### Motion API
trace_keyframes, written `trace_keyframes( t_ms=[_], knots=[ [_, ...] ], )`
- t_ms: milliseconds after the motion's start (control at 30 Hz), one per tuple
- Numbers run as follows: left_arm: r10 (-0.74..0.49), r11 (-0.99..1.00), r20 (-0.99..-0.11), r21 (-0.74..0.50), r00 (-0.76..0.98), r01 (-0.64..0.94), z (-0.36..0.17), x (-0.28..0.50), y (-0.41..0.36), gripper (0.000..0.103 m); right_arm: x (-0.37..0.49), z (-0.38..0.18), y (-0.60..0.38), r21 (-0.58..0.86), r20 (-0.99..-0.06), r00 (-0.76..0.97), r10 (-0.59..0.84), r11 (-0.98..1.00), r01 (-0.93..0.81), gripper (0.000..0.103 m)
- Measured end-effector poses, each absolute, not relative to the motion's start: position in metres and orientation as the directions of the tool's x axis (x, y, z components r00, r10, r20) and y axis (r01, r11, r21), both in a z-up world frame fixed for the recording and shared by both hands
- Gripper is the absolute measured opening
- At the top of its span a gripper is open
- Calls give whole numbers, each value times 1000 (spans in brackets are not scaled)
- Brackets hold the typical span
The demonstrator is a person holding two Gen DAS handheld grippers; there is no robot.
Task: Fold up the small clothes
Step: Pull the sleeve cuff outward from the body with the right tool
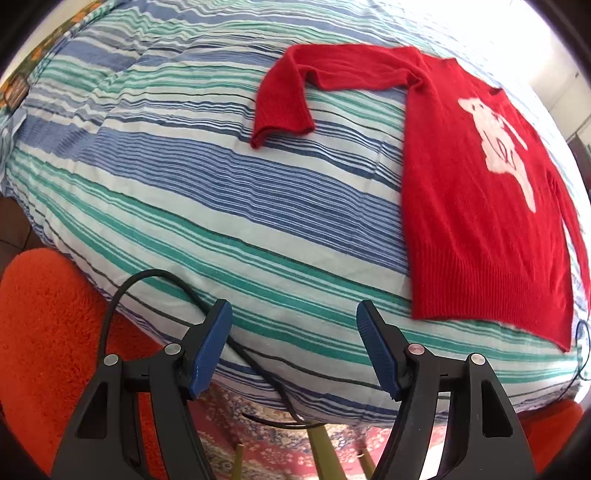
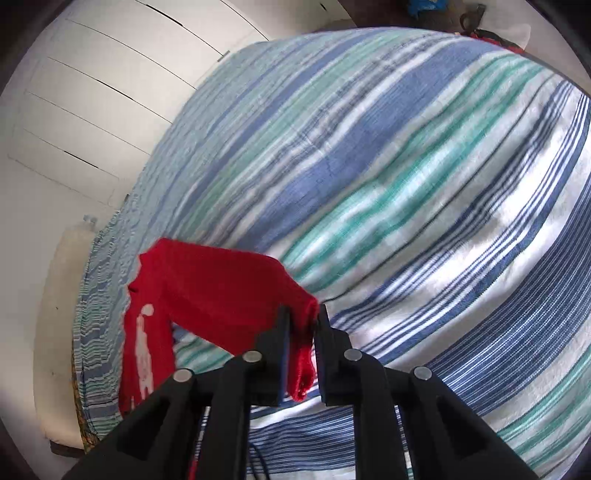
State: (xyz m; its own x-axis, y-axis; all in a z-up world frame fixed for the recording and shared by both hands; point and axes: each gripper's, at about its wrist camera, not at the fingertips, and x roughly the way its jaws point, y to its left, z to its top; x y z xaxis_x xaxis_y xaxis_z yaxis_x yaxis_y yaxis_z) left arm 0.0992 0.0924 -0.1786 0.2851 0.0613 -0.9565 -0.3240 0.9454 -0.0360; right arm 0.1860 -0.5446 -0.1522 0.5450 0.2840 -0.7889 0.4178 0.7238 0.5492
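Note:
A small red sweater (image 1: 476,206) with a white figure on its chest lies flat on the striped bedspread (image 1: 207,192), at the right of the left wrist view. One sleeve (image 1: 295,92) is bent across the cover to the left. My left gripper (image 1: 293,325) is open and empty, low over the bed's near edge, left of the sweater's hem. My right gripper (image 2: 303,314) is shut on the cuff of the other sleeve (image 2: 221,291) and holds it lifted above the bed; the sweater body (image 2: 144,350) lies to its left.
An orange shaggy rug (image 1: 44,325) and a patterned carpet (image 1: 266,446) lie on the floor below the bed edge. A black cable (image 1: 236,347) runs over the edge. White cupboard doors (image 2: 96,96) stand beyond the bed. Dark items (image 2: 487,35) lie at the far corner.

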Motion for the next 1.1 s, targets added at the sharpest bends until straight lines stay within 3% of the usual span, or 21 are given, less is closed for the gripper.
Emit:
trace_keyframes(
  t_ms=[67,200,300,333,367,433,500,633,767,867,933,967,1033,1100],
  knots=[
    [74,952,-956,-17,284,-305,-178,99,88,72,182,-174,-552,585,-778,550,303,670,458,59],
    [81,952,-955,-11,285,-307,-179,100,88,72,162,-189,-560,709,-686,641,345,516,480,60],
    [68,947,-962,-20,264,-319,-185,101,89,72,156,-199,-551,707,-691,637,342,506,494,60],
    [66,947,-965,-20,255,-319,-188,101,89,72,157,-201,-548,695,-700,635,326,514,502,58],
    [67,948,-966,-16,250,-317,-188,101,87,72,160,-204,-546,684,-711,631,311,516,516,50],
    [73,952,-965,-8,253,-307,-186,102,86,72,168,-212,-550,698,-707,627,327,464,545,7],
    [80,954,-959,-6,271,-300,-180,101,86,72,177,-208,-554,694,-712,624,323,463,552,5],
    [93,953,-954,2,287,-304,-178,100,89,75,187,-152,-576,594,-726,672,148,627,504,5],
    [84,952,-962,1,259,-307,-185,103,87,75,205,-172,-570,455,-831,541,129,718,527,5],
    [95,958,-956,12,278,-285,-181,103,84,75,203,-180,-559,418,-844,524,118,756,503,15],
    [110,961,-953,28,283,-277,-180,102,83,75,200,-173,-559,430,-838,529,136,761,486,41],
    [108,960,-954,27,281,-278,-182,102,83,75,198,-163,-556,400,-843,530,95,768,499,59],
    [98,957,-957,15,274,-290,-184,101,85,75,185,-133,-558,280,-836,544,-71,798,534,59],
    [88,956,-960,6,267,-294,-187,102,85,75,186,-107,-557,287,-799,595,-87,814,505,59]
  ],
)
